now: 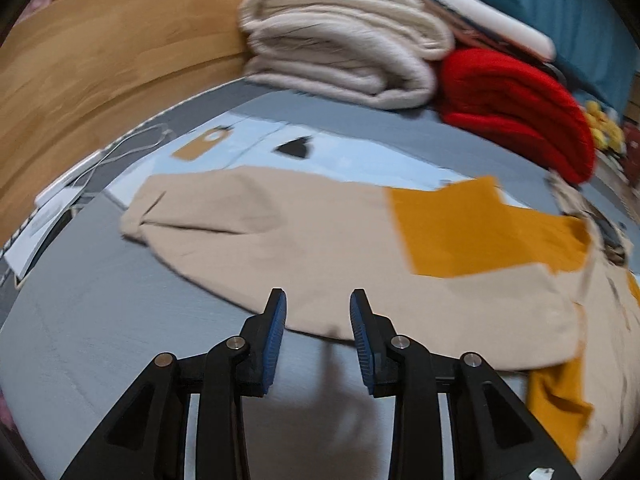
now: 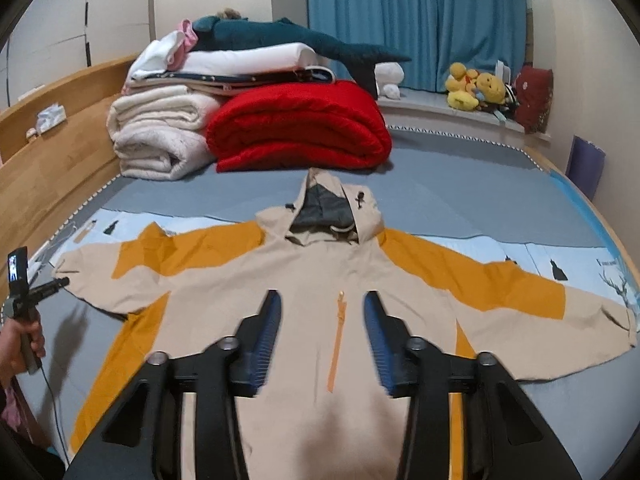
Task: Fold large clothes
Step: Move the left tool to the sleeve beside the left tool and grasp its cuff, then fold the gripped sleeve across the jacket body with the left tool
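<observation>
A beige and mustard hooded jacket lies face up on the grey bed, sleeves spread out to both sides and hood pointing toward the far end. My right gripper hovers open over the chest, one finger on each side of the orange zip, with nothing between the jaws. In the left wrist view the jacket's left sleeve stretches across the bed. My left gripper is open just short of the sleeve's near edge, holding nothing. The left gripper also shows by the cuff in the right wrist view, in a hand.
Folded white blankets and a red quilt are stacked at the far end, with a plush shark on top. A wooden bed frame runs along the left. A cable and papers lie at the left edge. A light-blue printed mat is under the jacket.
</observation>
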### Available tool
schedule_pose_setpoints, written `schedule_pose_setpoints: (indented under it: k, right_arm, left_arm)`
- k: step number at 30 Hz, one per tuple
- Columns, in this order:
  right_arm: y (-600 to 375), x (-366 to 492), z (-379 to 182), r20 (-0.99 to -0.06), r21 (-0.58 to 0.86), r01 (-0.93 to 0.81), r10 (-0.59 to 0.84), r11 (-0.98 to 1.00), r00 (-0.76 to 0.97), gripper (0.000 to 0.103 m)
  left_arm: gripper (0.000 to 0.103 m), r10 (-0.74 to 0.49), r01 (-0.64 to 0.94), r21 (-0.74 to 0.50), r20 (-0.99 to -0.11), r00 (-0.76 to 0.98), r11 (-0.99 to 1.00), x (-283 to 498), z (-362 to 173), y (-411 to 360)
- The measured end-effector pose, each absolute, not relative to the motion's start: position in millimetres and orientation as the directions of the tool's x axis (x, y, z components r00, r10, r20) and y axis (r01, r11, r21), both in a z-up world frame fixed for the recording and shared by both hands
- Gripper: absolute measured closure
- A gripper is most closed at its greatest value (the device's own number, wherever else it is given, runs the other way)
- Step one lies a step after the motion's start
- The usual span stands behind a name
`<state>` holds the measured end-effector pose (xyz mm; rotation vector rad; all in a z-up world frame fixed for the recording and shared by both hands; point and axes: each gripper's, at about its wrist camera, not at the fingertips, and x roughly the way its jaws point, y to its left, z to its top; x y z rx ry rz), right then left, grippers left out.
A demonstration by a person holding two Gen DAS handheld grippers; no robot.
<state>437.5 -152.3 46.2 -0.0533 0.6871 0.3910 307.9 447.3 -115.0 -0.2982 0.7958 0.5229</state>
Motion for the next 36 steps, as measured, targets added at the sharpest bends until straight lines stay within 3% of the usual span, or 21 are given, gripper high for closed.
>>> schedule_pose_setpoints:
  k: [6,15,18,19,21,22,24,27,31,36]
  right_arm:
    - [-149,448,27,-0.664,0.060,-0.371,0.314,0.927,0.678,0.064]
    - [-145,469,-6,-0.729,0.064,-0.357,0.288,0.932,0.621,0.064]
    - [-141,472,-14,-0.739,0.053,-0.359,0.279,0.932,0.613,0.064]
    - [-140,473,-17,-0.744,0.054,-0.362,0.280,0.930,0.607,0.064]
    - [-137,475,-22,-0.754,0.061,-0.367,0.284,0.928,0.592,0.064]
    - [-136,476,-24,-0.759,0.065,-0.369,0.286,0.927,0.585,0.064]
    - [-135,477,-24,-0.765,0.068,-0.369,0.286,0.927,0.577,0.065]
    - [-136,475,-20,-0.763,0.063,-0.369,0.284,0.927,0.581,0.081]
    - [-139,470,-7,-0.762,0.070,-0.365,0.286,0.929,0.582,0.082]
    - [-147,456,8,-0.771,0.105,-0.374,0.313,0.922,0.555,0.079]
  left_arm:
    - [0.064,0.367,-0.650,-0.103,-0.755,0.544,0.753,302,-135,504]
    - [0.063,0.333,-0.776,-0.276,-0.785,0.522,0.567,287,-163,575]
    - [0.069,0.326,-0.773,-0.278,-0.787,0.524,0.570,292,-165,582]
    - [0.074,0.315,-0.764,-0.282,-0.787,0.530,0.580,295,-165,582]
    - [0.095,0.289,-0.756,-0.294,-0.795,0.533,0.584,301,-165,583]
    - [0.097,0.293,-0.759,-0.292,-0.795,0.531,0.582,301,-163,583]
    - [0.103,0.311,-0.755,-0.287,-0.782,0.540,0.589,303,-150,576]
    - [0.103,0.350,-0.741,-0.253,-0.756,0.553,0.623,309,-110,555]
    - [0.103,0.382,-0.674,-0.272,-0.654,0.654,0.687,311,-21,496]
    - [0.103,0.286,-0.517,-0.328,-0.549,0.785,0.791,303,54,375]
